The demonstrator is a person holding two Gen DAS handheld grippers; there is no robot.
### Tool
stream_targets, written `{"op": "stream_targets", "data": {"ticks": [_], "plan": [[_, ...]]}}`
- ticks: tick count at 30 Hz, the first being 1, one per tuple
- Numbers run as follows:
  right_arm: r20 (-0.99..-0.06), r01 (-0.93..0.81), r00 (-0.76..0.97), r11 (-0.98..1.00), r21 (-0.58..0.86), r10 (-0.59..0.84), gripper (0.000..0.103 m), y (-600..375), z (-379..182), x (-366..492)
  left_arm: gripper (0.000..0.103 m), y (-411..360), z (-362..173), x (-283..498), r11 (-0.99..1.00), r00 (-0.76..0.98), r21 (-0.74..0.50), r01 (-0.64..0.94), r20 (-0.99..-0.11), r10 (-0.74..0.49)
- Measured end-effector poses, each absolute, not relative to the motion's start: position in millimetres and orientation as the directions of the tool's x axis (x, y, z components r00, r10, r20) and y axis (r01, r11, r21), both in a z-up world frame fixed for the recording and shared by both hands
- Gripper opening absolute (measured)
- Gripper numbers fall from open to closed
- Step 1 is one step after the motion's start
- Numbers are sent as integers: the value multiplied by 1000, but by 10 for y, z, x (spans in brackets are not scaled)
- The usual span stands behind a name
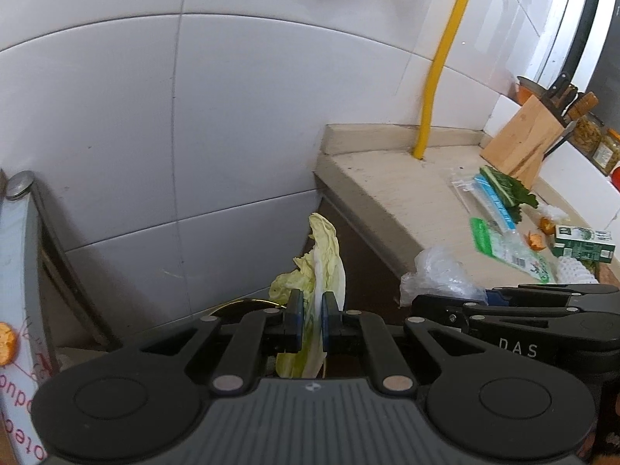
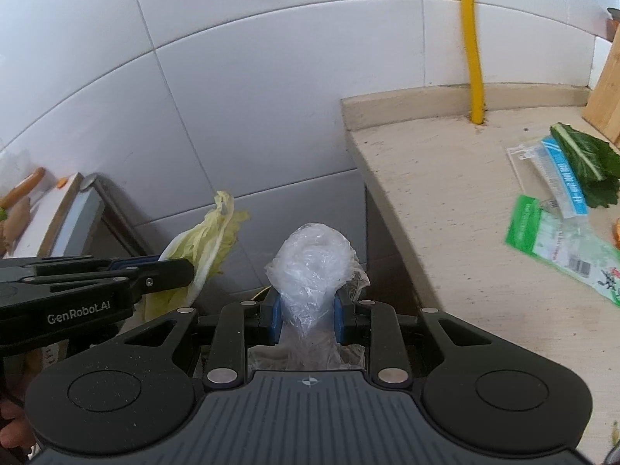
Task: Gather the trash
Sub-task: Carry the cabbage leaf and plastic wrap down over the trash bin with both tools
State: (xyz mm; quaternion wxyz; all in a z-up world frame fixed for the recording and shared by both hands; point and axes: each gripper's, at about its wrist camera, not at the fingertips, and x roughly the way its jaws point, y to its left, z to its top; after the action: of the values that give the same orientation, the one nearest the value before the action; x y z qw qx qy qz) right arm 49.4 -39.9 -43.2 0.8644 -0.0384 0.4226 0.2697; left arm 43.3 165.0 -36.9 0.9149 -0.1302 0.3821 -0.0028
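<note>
My left gripper point(image 1: 312, 319) is shut on a pale yellow-green cabbage leaf point(image 1: 323, 255) and holds it in the gap left of the beige counter point(image 1: 391, 197). The leaf point(image 2: 209, 244) and left gripper point(image 2: 182, 271) also show in the right wrist view. My right gripper point(image 2: 306, 317) is shut on a crumpled clear plastic bag point(image 2: 314, 267), level with the left gripper; the bag also shows in the left wrist view point(image 1: 438, 275). On the counter lie a green-edged wrapper point(image 2: 558, 244), a blue-striped clear wrapper point(image 2: 558, 170), a dark green leaf point(image 2: 589, 162) and a green carton point(image 1: 581, 244).
A white tiled wall point(image 1: 174, 116) stands behind the gap. A yellow pipe point(image 1: 438, 77) rises from the counter's back. A wooden knife block point(image 1: 523, 135) and jars point(image 1: 589, 131) stand at the far right. Orange peel bits point(image 1: 536, 240) lie near the carton. A shelf with food point(image 2: 38, 201) is at the left.
</note>
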Motion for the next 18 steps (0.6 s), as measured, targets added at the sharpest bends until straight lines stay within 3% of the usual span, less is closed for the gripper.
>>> {"op": "stream_targets", "data": {"ticks": [18], "plan": [[-789,-515,443,841,165,426,33,-41,-682,686,5,1812,-569,562,971,657,-198,-134,-751,-62]]}}
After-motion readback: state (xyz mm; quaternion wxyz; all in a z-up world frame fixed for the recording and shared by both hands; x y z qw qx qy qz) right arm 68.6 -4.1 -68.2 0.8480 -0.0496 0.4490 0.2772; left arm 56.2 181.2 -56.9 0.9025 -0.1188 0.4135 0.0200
